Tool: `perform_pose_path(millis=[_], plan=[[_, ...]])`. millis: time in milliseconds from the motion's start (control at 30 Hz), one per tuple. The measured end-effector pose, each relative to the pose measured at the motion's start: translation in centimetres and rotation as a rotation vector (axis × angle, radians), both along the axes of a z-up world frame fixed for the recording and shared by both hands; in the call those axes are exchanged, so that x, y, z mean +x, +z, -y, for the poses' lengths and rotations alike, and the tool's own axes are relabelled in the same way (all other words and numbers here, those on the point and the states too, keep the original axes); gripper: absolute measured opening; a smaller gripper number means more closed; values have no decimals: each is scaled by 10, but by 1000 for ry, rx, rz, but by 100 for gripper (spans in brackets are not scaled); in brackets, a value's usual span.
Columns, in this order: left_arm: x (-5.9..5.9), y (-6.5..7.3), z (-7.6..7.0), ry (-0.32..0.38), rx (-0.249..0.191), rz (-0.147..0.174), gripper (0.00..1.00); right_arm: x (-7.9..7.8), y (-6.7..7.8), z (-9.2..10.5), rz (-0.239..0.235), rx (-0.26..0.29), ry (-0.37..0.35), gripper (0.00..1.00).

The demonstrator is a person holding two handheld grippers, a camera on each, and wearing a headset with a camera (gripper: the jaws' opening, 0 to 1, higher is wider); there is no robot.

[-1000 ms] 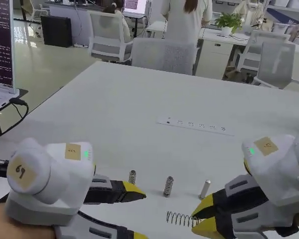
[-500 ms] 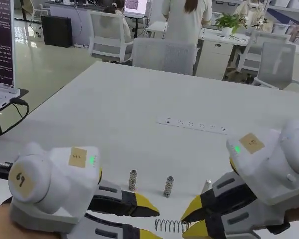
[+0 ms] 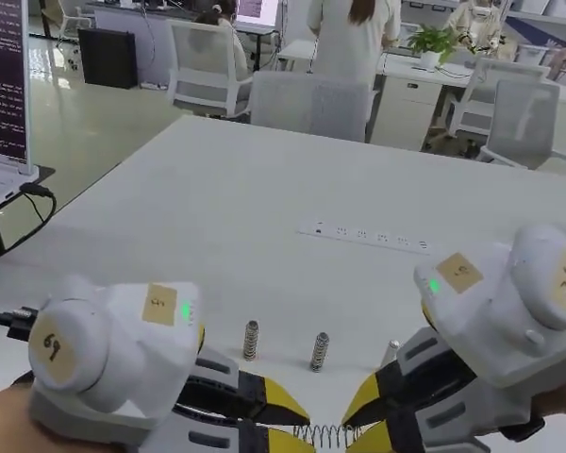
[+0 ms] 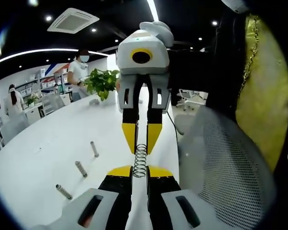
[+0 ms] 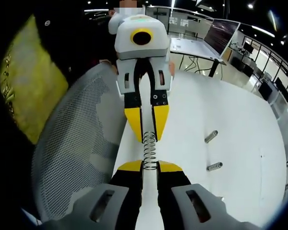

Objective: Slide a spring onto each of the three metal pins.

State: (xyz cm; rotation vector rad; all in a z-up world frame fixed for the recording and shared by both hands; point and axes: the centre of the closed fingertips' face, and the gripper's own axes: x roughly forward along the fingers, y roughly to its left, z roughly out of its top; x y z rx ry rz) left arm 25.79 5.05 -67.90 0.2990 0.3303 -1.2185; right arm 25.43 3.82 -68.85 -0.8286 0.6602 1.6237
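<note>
Between left tongs (image 4: 140,171), right tongs (image 5: 150,166): spring (image 3: 323,435)

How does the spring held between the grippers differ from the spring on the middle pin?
The held spring lies level, gripped at its ends by the left gripper and right gripper; the middle-pin spring stands upright, untouched. The held spring's coils look wider apart; the middle-pin spring's look tighter. Both are metal coils.

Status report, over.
Left gripper and right gripper both shut on loose spring, one end each. Two pins sprung; third pin bare. Nothing blocking it.
</note>
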Motion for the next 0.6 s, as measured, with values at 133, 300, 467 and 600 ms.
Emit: perform_pose_path(millis=[133, 300, 467, 600], plan=[[-2, -5, 2, -8, 23, -3, 4, -2, -3, 1, 12, -52, 19, 8], [-4, -13, 5, -25, 76, 13, 3, -2, -8, 2, 20, -107, 36, 8], [-4, -20, 7, -26, 113, 16, 3, -3, -8, 3, 17, -147, 37, 8], [-5, -26, 8, -32, 154, 28, 3, -5, -7, 0, 16, -168, 39, 8]])
